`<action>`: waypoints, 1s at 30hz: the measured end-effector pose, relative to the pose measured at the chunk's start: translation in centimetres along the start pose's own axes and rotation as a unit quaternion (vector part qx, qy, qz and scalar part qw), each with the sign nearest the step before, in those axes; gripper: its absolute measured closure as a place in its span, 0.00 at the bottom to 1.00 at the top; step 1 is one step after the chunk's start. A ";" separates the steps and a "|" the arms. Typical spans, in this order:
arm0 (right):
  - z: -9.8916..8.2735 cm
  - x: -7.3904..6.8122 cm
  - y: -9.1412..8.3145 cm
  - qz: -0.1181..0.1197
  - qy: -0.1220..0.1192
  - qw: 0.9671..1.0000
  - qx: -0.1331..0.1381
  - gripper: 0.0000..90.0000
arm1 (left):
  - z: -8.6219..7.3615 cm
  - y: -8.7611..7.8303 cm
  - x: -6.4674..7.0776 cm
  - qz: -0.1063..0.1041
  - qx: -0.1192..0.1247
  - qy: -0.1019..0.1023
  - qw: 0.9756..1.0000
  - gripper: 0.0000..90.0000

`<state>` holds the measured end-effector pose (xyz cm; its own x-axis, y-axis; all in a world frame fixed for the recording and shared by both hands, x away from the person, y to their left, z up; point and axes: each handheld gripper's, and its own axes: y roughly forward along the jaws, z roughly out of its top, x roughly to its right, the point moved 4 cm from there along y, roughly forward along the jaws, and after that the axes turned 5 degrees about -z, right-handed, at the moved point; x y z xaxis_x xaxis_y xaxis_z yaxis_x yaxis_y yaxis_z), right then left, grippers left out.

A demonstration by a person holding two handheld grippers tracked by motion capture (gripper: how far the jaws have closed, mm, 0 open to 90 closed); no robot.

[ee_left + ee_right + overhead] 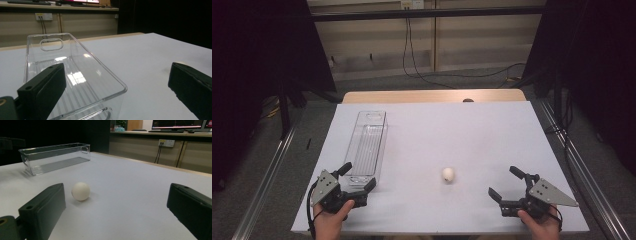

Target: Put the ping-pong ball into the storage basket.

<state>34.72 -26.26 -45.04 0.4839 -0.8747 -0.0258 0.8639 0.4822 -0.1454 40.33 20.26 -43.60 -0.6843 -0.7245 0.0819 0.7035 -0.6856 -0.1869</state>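
A white egg (449, 174) lies on the white sheet covering the bench (462, 125), toward the near edge and slightly right of the middle, tilted a little with its long axis running roughly away from the person. The right tongs (504, 183) rest low on the bench to the egg's right, jaws spread wide and holding nothing; in the right gripper view the egg (80, 191) sits just ahead of them, close to the left-hand jaw rather than centred in the gap. The left tongs (360, 176) are likewise wide open and empty, parked at the near end of a long clear plastic bin (367, 145) whose long axis runs away from the person; in the left gripper view the bin (75, 82) stands between the jaws, which do not press on it. The egg lies between the two hands, somewhat nearer the right one, and well apart from the bin. By my reading the right hand is better placed to take it, after shifting left so the egg is centred between the jaws.
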 end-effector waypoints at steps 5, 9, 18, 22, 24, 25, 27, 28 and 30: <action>0.0 0.2 -0.1 -0.001 0.001 1.000 -0.001 0.02 | 0.1 0.2 0.1 -0.002 0.001 -0.001 1.000 0.02; 0.0 0.3 -0.1 0.000 -0.001 1.000 -0.001 0.02 | 0.1 0.3 0.3 -0.002 0.001 -0.005 1.000 0.02; 0.1 0.2 -0.1 0.000 0.003 1.000 0.000 0.02 | 0.4 0.5 0.5 -0.003 0.000 -0.005 1.000 0.02; 0.1 0.2 -0.1 0.000 0.001 1.000 0.003 0.02 | 0.5 0.6 0.7 -0.005 0.002 -0.007 1.000 0.02; 0.1 0.3 -0.2 0.000 0.001 1.000 0.004 0.02 | 0.5 0.6 0.7 -0.011 0.000 -0.004 1.000 0.02; 0.1 0.3 -0.2 -0.001 0.003 1.000 0.004 0.02 | 0.5 0.6 0.7 -0.011 0.000 -0.004 1.000 0.02; 0.1 0.3 -0.2 0.001 0.001 1.000 0.003 0.02 | 0.4 0.8 0.8 -0.007 -0.003 -0.005 1.000 0.02; 0.1 0.3 -0.2 0.001 0.000 1.000 0.003 0.02 | 0.5 0.8 0.8 -0.008 -0.002 -0.005 1.000 0.02; 0.1 0.3 -0.2 0.002 -0.001 1.000 0.003 0.02 | 0.6 0.9 0.9 -0.012 0.001 -0.003 1.000 0.02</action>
<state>34.72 -26.56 -44.90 0.4876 -0.8727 -0.0253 0.8629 0.4861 -0.1385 40.47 18.93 -43.10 -0.7004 -0.7077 0.0925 0.6869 -0.7036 -0.1820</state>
